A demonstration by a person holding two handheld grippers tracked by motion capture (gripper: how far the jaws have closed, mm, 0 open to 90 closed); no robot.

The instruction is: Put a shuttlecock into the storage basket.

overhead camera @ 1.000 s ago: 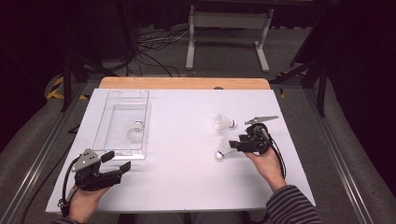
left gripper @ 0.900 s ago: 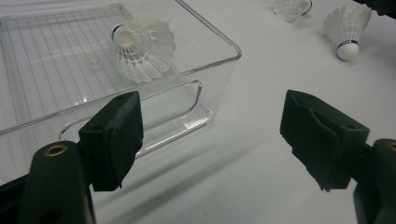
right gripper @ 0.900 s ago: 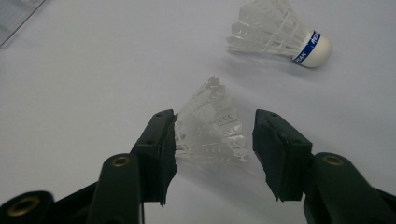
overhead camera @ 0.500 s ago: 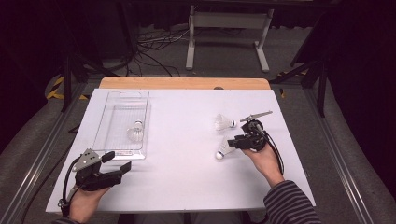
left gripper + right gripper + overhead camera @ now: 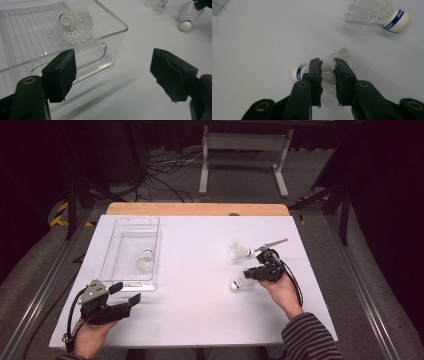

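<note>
1. R hand-held gripper (image 5: pixel 327 75) has just been closing; pinches feathery white birdie (image 5: pixel 324 72) lying on smooth white counter (image 5: pixel 200 270).
2. L hand-held gripper (image 5: pixel 112 72) spread wide, w/ nothing inside.
3. Clear plastic box (image 5: pixel 131 251) holds 1 birdie.

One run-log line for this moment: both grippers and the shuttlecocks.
right gripper: jaws just closing on white feather shuttlecock | left gripper: open, idle by clear plastic tray | second shuttlecock: on table
</note>
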